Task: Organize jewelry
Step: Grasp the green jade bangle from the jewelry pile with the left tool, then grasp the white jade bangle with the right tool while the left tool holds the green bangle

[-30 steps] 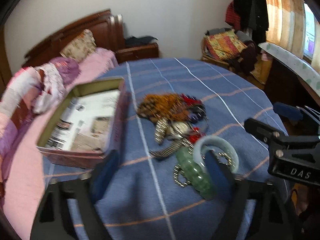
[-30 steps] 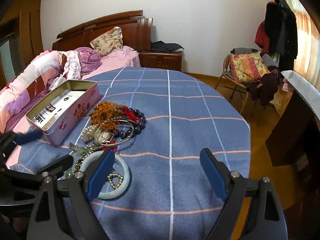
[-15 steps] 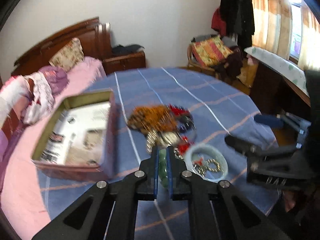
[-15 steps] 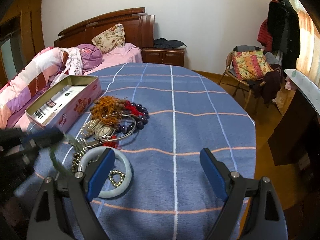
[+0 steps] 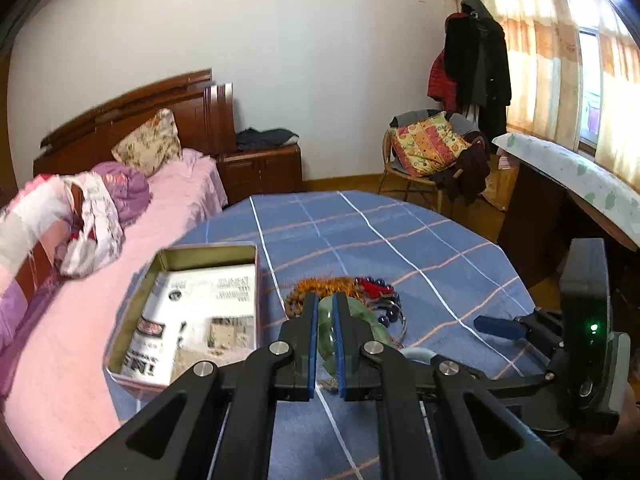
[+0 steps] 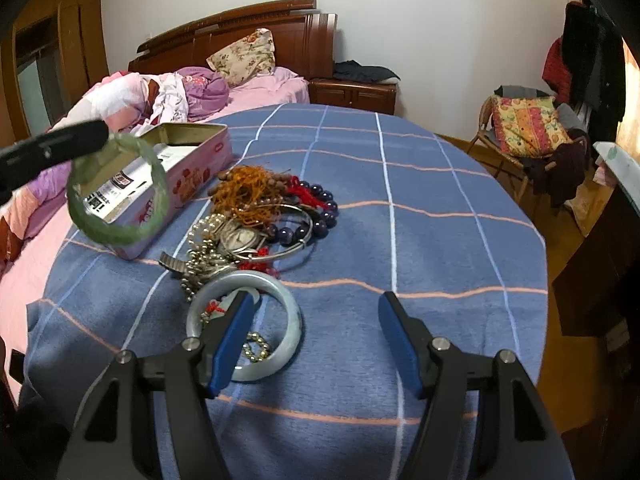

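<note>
My left gripper (image 5: 324, 308) is shut on a green jade bangle (image 5: 326, 340) and holds it in the air; from the right wrist view the bangle (image 6: 84, 216) hangs beside the open pink tin box (image 6: 192, 160). The tin (image 5: 192, 312) lies on the table's left side. A pile of jewelry (image 6: 260, 216), with beads, a watch and a silver bangle, lies mid-table. A pale white-blue bangle (image 6: 292, 320) lies nearest, with a small gold chain inside. My right gripper (image 6: 316, 336) is open, low over the cloth, its left finger over that pale bangle.
The round table has a blue checked cloth (image 6: 420, 200). A pink bed (image 5: 160, 208) runs along the left. A chair with a colourful cushion (image 6: 528, 124) stands at the right, and a dark desk (image 5: 560, 208) lies beyond the table's right edge.
My left gripper closed on the green bangle in the pile and lifted it up toward the tin. The right gripper dipped slightly closer to the pale bangle and stays open.
</note>
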{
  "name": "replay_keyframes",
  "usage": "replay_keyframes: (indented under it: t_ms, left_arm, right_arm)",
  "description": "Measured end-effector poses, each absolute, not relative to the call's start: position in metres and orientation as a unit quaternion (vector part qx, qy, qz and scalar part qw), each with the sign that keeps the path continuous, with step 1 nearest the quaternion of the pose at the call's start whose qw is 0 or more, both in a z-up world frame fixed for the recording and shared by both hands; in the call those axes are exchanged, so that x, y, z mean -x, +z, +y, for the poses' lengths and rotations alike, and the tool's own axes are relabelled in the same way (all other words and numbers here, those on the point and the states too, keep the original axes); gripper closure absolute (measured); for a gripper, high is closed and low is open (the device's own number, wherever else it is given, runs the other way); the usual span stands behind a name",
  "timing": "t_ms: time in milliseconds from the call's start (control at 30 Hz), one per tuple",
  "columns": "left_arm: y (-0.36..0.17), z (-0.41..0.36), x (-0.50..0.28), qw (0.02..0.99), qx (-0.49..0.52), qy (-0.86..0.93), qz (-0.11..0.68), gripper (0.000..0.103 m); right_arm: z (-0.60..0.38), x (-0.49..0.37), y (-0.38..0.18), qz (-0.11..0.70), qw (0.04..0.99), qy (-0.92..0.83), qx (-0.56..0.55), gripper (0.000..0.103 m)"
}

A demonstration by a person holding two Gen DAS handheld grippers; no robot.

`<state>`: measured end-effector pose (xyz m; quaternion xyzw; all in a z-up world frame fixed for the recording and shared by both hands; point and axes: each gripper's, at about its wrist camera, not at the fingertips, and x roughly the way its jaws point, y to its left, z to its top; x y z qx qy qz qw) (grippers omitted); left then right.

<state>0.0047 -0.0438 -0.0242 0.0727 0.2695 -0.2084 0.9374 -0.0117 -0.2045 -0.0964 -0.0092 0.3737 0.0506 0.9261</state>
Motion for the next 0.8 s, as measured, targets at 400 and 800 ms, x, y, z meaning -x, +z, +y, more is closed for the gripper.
replay_keyframes:
  t_ms: [400, 800]
  left_arm:
    - [-0.033, -0.037, -0.021, 0.941, -0.075, -0.187, 0.272, 0.097]
    - [-0.042, -0.035, -0.024, 0.938, -0.072, -0.186, 0.283, 0.097]
  right_arm:
    - [-0.203, 0.0, -0.108, 0.409, 0.91, 0.069, -0.006, 0.06]
    - [-0.194, 0.0, -0.116, 0.418, 0.905, 0.076, 0.015, 0.089]
